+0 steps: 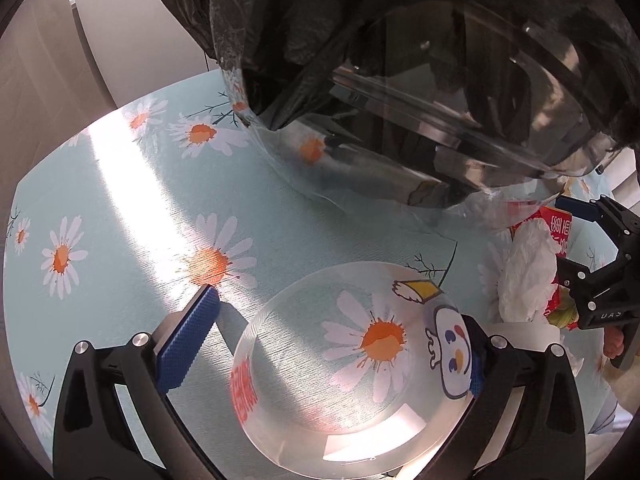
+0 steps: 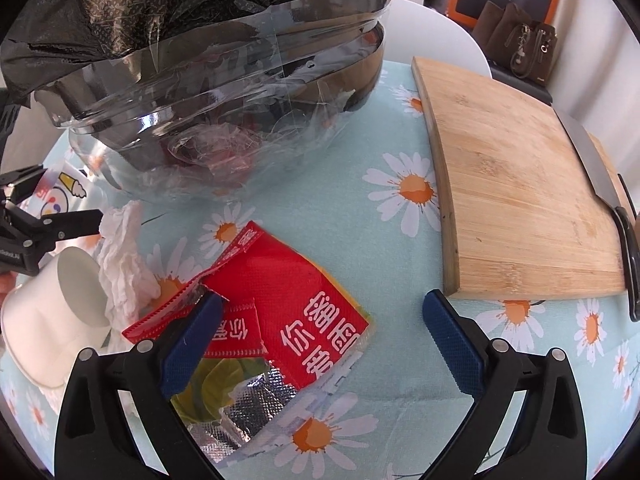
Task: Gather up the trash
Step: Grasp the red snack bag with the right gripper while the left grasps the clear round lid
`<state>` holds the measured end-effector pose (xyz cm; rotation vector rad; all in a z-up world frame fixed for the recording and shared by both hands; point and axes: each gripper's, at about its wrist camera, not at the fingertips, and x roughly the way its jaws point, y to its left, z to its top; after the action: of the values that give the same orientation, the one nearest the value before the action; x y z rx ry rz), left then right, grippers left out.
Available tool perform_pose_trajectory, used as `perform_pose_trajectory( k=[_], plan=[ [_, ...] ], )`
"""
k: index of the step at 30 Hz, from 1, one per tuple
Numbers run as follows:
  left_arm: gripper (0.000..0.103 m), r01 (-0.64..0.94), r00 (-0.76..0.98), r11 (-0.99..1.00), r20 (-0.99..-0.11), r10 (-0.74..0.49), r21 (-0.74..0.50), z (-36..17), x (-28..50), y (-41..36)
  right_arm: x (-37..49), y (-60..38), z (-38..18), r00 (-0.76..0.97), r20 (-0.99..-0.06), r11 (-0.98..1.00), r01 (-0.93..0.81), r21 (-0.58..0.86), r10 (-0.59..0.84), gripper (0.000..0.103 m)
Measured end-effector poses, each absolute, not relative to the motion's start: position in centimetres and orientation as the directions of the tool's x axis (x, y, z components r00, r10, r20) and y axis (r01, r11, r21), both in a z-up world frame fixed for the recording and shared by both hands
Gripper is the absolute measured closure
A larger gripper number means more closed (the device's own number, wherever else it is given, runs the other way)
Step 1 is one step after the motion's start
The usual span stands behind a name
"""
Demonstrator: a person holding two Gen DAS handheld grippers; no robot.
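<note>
Trash lies scattered on the daisy-print table [image 2: 384, 248], and the right wrist view lays it out from left to right. At the far left edge of that frame the left hand-held gripper [image 2: 48, 204] reaches in, dark and small. Just below it a white paper cup [image 2: 52, 312] lies on its side, mouth toward the middle. Touching the cup's right side is a crumpled white tissue [image 2: 124, 256]. Next comes a torn red snack wrapper [image 2: 288, 304], low and centre, with white characters and a silver foil inside. The right hand-held gripper [image 2: 324, 332] hangs over it with its jaws wide apart; the left blue pad [image 2: 192, 340] overlaps the wrapper's torn edge, though I cannot tell whether it touches. Across the upper left and centre stands a clear bin [image 2: 224, 120] lined with a black trash bag [image 2: 132, 12]. At the right a wooden cutting board [image 2: 516, 208] lies flat, a knife [image 2: 600, 184] along its far right edge.

In the left wrist view, the left hand-held gripper [image 1: 340, 356] fills the bottom, jaws apart, with a clear plastic cup [image 1: 352, 368] bearing a cartoon print between them; the cup sits against the right finger and apart from the left pad [image 1: 188, 344]. The lined bin [image 1: 440, 100] looms in the upper right, and the tissue [image 1: 524, 272], wrapper [image 1: 558, 228] and right hand-held gripper [image 1: 576, 256] show at the right edge.
</note>
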<state>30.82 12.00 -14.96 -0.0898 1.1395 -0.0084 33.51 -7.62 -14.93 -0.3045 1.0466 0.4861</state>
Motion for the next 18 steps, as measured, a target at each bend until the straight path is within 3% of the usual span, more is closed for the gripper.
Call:
perform_pose_trajectory(
  k=[1, 3, 4, 5, 6, 8, 11, 18],
  plan=[
    [0.005, -0.047, 0.408, 0.996, -0.912, -0.044, -0.070, -14.9, 31.1, 11.8, 33.4, -7.6, -14.9, 0.405, -0.884, 0.858, -0.514, -0.010, 0.232, 0.008],
    [0.010, -0.060, 0.397, 0.997, -0.917, -0.028, -0.056, -14.9, 31.7, 11.7, 33.0, -7.4, -14.6, 0.396, -0.888, 0.849, -0.528, -0.011, 0.234, 0.019],
    [0.020, -0.067, 0.388, 0.998, -0.922, 0.011, -0.016, -14.8, 31.9, 11.5, 32.7, -7.2, -14.3, 0.388, -0.887, 0.833, -0.553, -0.008, 0.249, 0.037],
    [0.023, -0.060, 0.382, 0.998, -0.924, 0.035, 0.013, -14.7, 32.0, 11.0, 32.2, -6.9, -14.0, 0.380, -0.886, 0.816, -0.578, -0.004, 0.264, 0.053],
    [0.028, -0.074, 0.375, 0.997, -0.927, 0.022, -0.006, -14.5, 32.2, 10.9, 31.9, -6.7, -13.8, 0.369, -0.890, 0.810, -0.586, 0.001, 0.268, 0.057],
    [0.037, -0.065, 0.359, 0.998, -0.933, 0.020, -0.003, -14.3, 32.2, 10.7, 31.4, -6.7, -13.6, 0.343, -0.891, 0.802, -0.597, 0.038, 0.297, 0.079],
    [0.040, -0.050, 0.354, 0.999, -0.935, 0.001, -0.018, -14.2, 32.0, 10.7, 31.4, -7.3, -13.4, 0.307, -0.899, 0.808, -0.583, 0.083, 0.314, 0.093],
    [0.042, -0.055, 0.374, 0.985, -0.918, -0.130, -0.162, -13.7, 30.5, 12.0, 30.4, -10.0, -12.1, 0.274, -0.901, 0.855, -0.489, 0.171, 0.337, 0.096]
  ],
)
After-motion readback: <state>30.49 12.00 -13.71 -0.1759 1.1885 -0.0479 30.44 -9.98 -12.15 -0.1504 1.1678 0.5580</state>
